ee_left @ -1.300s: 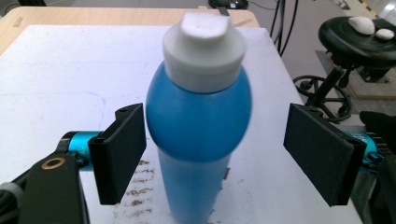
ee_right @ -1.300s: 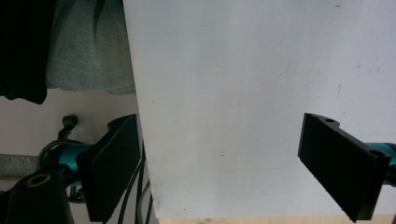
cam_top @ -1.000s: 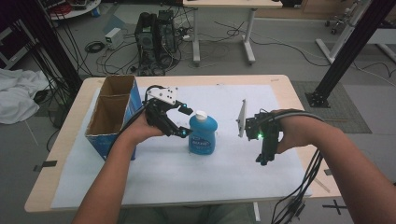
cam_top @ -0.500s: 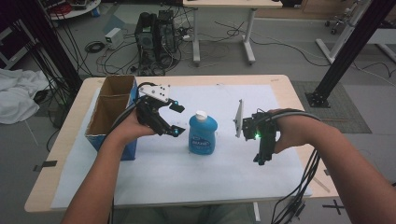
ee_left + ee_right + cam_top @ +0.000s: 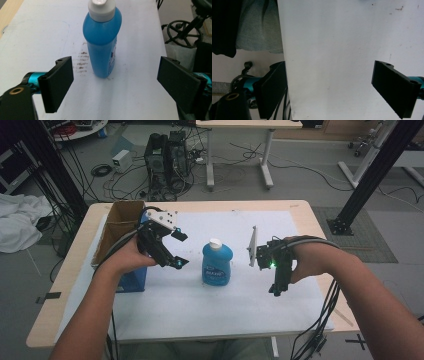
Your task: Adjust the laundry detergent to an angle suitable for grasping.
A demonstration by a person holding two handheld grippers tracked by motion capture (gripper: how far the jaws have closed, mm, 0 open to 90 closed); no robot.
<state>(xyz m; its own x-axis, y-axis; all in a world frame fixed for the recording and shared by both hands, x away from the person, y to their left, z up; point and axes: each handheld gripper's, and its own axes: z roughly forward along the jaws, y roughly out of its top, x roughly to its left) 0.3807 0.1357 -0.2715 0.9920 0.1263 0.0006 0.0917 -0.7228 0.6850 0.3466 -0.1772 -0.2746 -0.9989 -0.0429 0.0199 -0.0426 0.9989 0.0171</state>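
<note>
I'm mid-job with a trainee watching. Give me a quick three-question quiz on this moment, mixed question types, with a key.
1. True or false: the left gripper is clamped on the blue bottle.
2. Multiple choice: the cardboard box stands at A) the table's left side, by the left hand; B) between the two grippers; C) under the right gripper.
3. Short answer: what colour is the blue bottle's cap?

Key
1. False. Its fingers stand wide apart, short of the bottle, which stands upright on the white sheet by itself; they have just been opening.
2. A.
3. White.
</note>
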